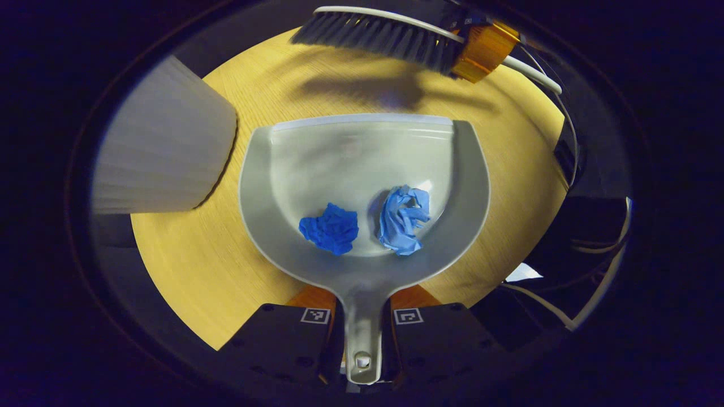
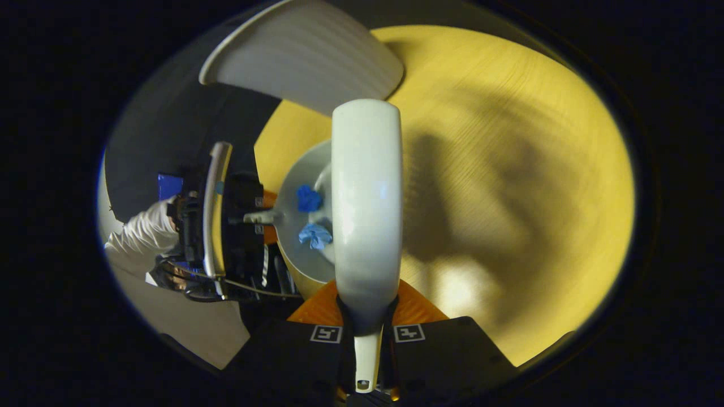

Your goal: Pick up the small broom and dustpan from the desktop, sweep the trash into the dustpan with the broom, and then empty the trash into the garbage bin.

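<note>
My left gripper [image 1: 362, 314] is shut on the handle of the grey dustpan [image 1: 362, 164], which is held over the round wooden table [image 1: 186, 265]. Two crumpled blue paper balls [image 1: 331, 228] [image 1: 403, 217] lie in the pan's bowl. The broom [image 1: 390, 34] hovers beyond the pan's front lip, bristles down, held by the other gripper [image 1: 483, 51]. In the right gripper view my right gripper [image 2: 367, 328] is shut on the white broom [image 2: 366, 198] by its handle. Past the broom's back I see the dustpan [image 2: 297, 237] with both blue balls [image 2: 309, 199] [image 2: 315, 234] and the left gripper [image 2: 243, 220].
A white ribbed garbage bin [image 1: 164, 152] stands at the table's left edge, close to the dustpan; the bin [image 2: 305, 56] shows at the top of the right gripper view. A person's white sleeve [image 2: 141, 232] is behind the left gripper. Cables [image 1: 588, 294] hang off the table's right side.
</note>
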`<state>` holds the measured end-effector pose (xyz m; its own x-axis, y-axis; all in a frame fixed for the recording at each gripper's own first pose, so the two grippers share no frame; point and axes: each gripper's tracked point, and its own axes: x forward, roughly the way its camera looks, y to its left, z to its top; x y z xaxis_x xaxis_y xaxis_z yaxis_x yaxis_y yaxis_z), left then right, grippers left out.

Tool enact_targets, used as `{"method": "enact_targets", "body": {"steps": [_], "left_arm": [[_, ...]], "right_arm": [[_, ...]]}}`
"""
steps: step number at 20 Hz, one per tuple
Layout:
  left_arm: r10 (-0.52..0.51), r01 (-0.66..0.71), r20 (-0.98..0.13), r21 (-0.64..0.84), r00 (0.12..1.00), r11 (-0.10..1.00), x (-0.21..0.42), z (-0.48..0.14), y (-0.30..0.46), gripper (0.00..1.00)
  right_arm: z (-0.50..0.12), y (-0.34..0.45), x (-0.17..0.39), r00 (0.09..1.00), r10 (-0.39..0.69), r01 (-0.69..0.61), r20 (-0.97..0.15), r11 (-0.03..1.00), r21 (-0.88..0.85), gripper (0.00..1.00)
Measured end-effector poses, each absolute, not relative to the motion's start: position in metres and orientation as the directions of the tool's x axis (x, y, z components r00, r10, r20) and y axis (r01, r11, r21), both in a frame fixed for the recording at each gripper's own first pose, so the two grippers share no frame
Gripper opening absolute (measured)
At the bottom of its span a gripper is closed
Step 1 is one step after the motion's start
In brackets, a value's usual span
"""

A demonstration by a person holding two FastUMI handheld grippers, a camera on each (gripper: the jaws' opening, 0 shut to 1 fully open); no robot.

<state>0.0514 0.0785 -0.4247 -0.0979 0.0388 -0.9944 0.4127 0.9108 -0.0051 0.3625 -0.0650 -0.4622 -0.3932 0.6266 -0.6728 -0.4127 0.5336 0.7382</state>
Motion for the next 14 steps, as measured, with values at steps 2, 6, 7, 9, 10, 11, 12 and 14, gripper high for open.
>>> {"method": "enact_targets", "body": {"steps": [2,6,7,9,10,11,12,14], "left_arm": [[0.001,0.368,-1.0,-0.004,-0.015,0.93,0.056,-0.408,0.07,0.24],[-0.063,0.216,-0.981,-0.023,0.182,0.976,0.077,-0.363,0.068,0.24],[-0.063,0.193,-0.97,-0.017,0.234,0.981,0.087,-0.348,0.071,0.24],[-0.034,0.175,-0.942,0.026,0.335,0.984,0.107,-0.315,0.075,0.24],[-0.018,0.167,-0.923,0.05,0.385,0.985,0.114,-0.301,0.074,0.26],[-0.008,0.158,-0.911,0.063,0.413,0.985,0.118,-0.296,0.076,0.24],[0.012,0.145,-0.901,0.082,0.433,0.986,0.135,-0.283,0.083,0.24],[0.103,0.102,-0.88,0.168,0.464,0.98,0.162,-0.266,0.118,0.24]], "right_arm": [[-0.448,-0.069,0.377,-0.276,0.726,-0.385,-0.63,0.517,0.765,0.18],[-0.412,-0.091,0.402,-0.061,0.864,-0.352,-0.5,0.45,0.821,0.18],[-0.409,-0.098,0.41,-0.01,0.882,-0.356,-0.471,0.437,0.826,0.18],[-0.408,-0.104,0.415,0.083,0.91,-0.348,-0.407,0.409,0.844,0.17],[-0.412,-0.101,0.413,0.13,0.917,-0.348,-0.378,0.399,0.848,0.18],[-0.418,-0.096,0.411,0.159,0.921,-0.347,-0.356,0.39,0.853,0.18],[-0.422,-0.09,0.409,0.196,0.918,-0.356,-0.346,0.395,0.847,0.17],[-0.435,-0.076,0.405,0.24,0.918,-0.356,-0.317,0.387,0.851,0.18]]}}
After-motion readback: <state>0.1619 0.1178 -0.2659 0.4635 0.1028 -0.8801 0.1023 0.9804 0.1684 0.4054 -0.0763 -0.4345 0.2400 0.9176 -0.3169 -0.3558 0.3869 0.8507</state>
